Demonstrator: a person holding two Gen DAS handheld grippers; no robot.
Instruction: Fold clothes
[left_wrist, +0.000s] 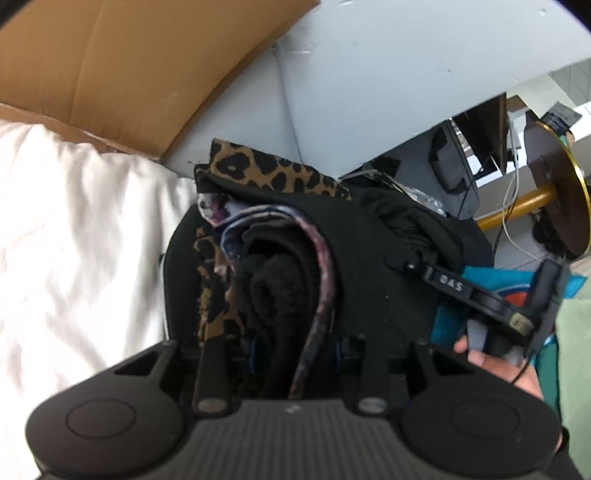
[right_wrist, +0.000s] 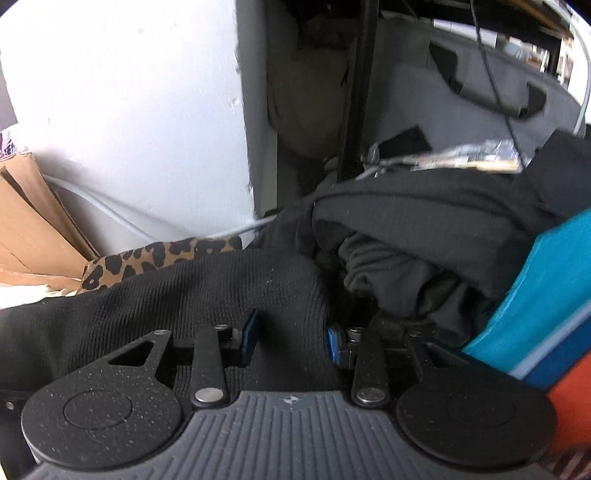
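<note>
A rolled bundle of clothes (left_wrist: 295, 266) fills the middle of the left wrist view: black fleece, a leopard-print piece (left_wrist: 266, 173) and a purple patterned strip. My left gripper (left_wrist: 299, 352) is shut on the bundle's near end, with its blue pads mostly buried in cloth. From the right, my right gripper (left_wrist: 410, 264) reaches onto the bundle's black outer layer, held by a hand (left_wrist: 491, 360). In the right wrist view the black knit garment (right_wrist: 221, 295) bulges between the blue pads (right_wrist: 249, 332) of the right gripper (right_wrist: 291, 338), which grips a thick fold.
White bedding (left_wrist: 74, 240) lies to the left with cardboard (left_wrist: 129, 66) behind it against a grey wall (left_wrist: 369, 74). A teal garment (right_wrist: 546, 288) and darker clothes (right_wrist: 424, 229) lie to the right. Cables (right_wrist: 461, 158) and a gold-rimmed round stand (left_wrist: 554, 192) are beyond.
</note>
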